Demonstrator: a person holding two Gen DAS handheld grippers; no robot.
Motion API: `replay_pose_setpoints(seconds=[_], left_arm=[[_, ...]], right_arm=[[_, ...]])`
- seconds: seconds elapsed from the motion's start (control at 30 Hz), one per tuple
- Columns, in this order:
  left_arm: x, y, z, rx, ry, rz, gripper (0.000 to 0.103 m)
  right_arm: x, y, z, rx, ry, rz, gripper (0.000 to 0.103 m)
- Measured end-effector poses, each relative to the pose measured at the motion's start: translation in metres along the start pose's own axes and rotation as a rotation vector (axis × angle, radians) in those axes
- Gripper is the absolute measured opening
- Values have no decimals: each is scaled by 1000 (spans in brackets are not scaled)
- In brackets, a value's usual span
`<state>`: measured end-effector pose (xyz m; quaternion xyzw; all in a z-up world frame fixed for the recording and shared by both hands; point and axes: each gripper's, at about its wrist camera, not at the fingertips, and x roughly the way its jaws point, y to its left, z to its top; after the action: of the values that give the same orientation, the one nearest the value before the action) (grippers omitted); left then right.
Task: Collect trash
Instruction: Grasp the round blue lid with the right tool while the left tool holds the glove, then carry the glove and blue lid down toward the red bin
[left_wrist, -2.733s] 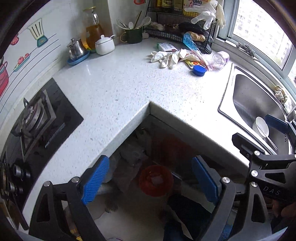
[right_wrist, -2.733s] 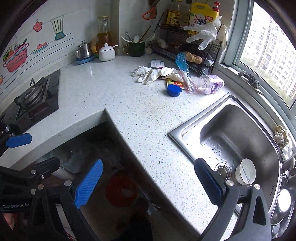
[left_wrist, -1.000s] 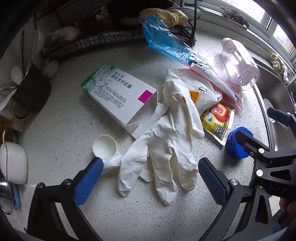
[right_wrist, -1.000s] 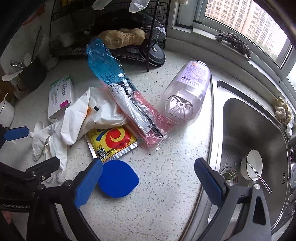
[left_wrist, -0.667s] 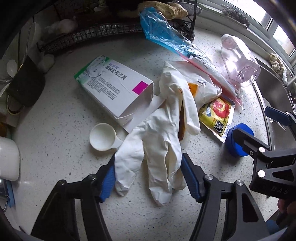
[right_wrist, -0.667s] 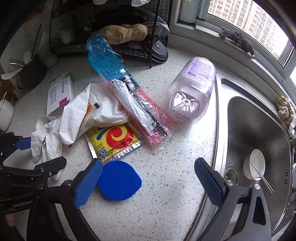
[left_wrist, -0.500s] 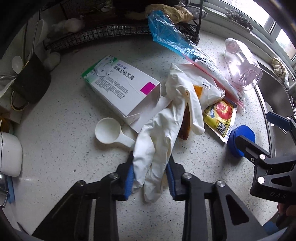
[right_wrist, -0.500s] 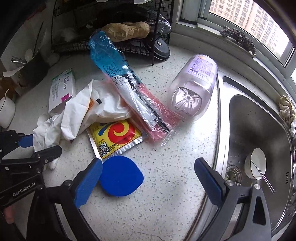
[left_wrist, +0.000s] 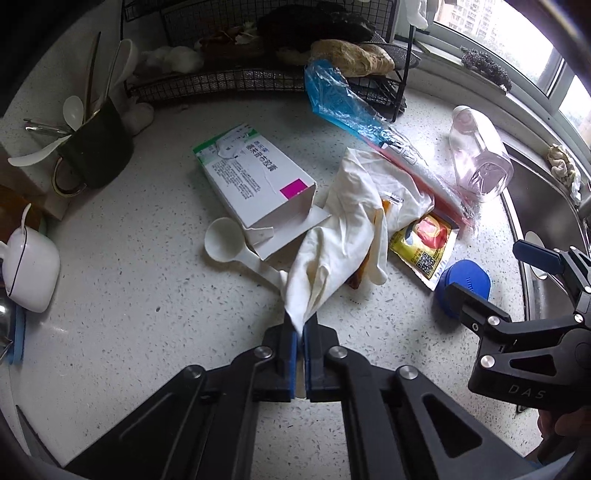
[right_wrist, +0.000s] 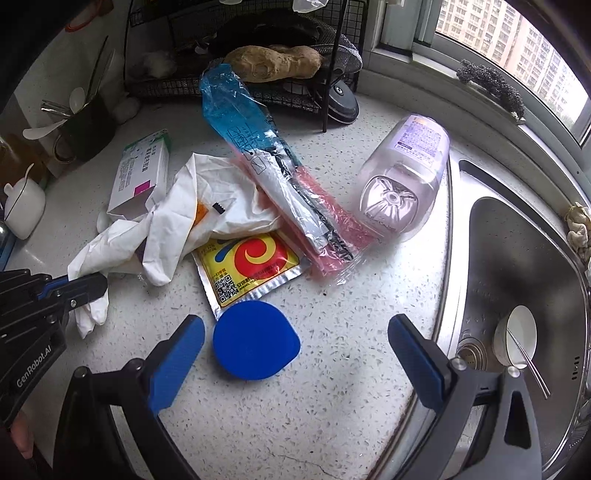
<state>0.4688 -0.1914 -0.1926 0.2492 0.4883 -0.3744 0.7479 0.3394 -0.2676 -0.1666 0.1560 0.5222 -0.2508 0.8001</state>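
My left gripper (left_wrist: 299, 326) is shut on the fingertips of a white rubber glove (left_wrist: 332, 243), pulled taut off the counter; it also shows in the right wrist view (right_wrist: 147, 229). Around the glove lie a white medicine box (left_wrist: 255, 177), a white scoop (left_wrist: 229, 242), a yellow-red sachet (right_wrist: 249, 266), a blue-pink plastic wrapper (right_wrist: 273, 181), a clear pink bottle (right_wrist: 402, 181) on its side and a blue lid (right_wrist: 255, 339). My right gripper (right_wrist: 295, 354) is open and empty, its jaws wide either side of the blue lid, just above it.
A steel sink (right_wrist: 524, 280) with a small bowl (right_wrist: 517, 339) lies at the right. A black wire rack (right_wrist: 280, 85) holding ginger stands at the back. A dark utensil cup (left_wrist: 96, 151) and a white sugar pot (left_wrist: 31, 269) stand at the left.
My left gripper closed fully on the glove's fingertips and drew them back, stretching the glove. My right gripper eased closer to the blue lid.
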Motion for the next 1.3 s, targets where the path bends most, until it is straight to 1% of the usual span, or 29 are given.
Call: replay_pose_setpoints(seconds=[0.1,0.13,0.17,0.2,0.23,0.27,0.3,0.33,0.4,0.5,0.63,0.73,0.87,0.97,1.13,1.3], left_arm=[[-3,-7,-4,-12,3,15,2],[-4,-9,-4,-17,3,21,2],[-3,-12,-5,-23,3,25,2],[-3,-11,-5,-30,2,27,2],[-3,-13,-6,-37,2,32,2],[-4,-14,-7,-43,5,38,2],[-6,-15,-9,-50,7,45,2],[-7,-17,-10,-59,7,50,2],[-9,-22,-12,-74,5,58,2],[-23,-31,-17,-104,-20,86,2],[-52,-38,-21,-167,-61,134,2],[-77,-44,-26,-205,-89,180,2],[-106,-51,-37,-245,-115,235,2],[-125,-55,-45,-268,-134,248,2],[-150,-62,-58,-289,-166,282,2],[-173,-66,-82,-305,-181,302,2]], right_arm=[[3,-1,1,-12,-7,20,100],[5,-2,1,-16,-4,26,96],[8,-3,3,-21,-1,32,89],[11,-5,4,-28,6,45,85],[14,-6,4,-36,15,59,74],[15,-7,4,-45,21,68,61],[16,-7,2,-56,30,72,55],[18,-7,1,-66,39,79,46],[16,-12,-3,-86,29,89,46],[10,-18,-6,-111,17,145,45],[-10,-23,-9,-165,-23,210,45],[-26,-27,-8,-201,-23,275,45],[-48,-28,-8,-265,-34,336,45],[-65,-29,-13,-311,-61,354,45],[-88,-29,-18,-345,-92,384,45],[-101,-23,-30,-376,-117,409,45]])
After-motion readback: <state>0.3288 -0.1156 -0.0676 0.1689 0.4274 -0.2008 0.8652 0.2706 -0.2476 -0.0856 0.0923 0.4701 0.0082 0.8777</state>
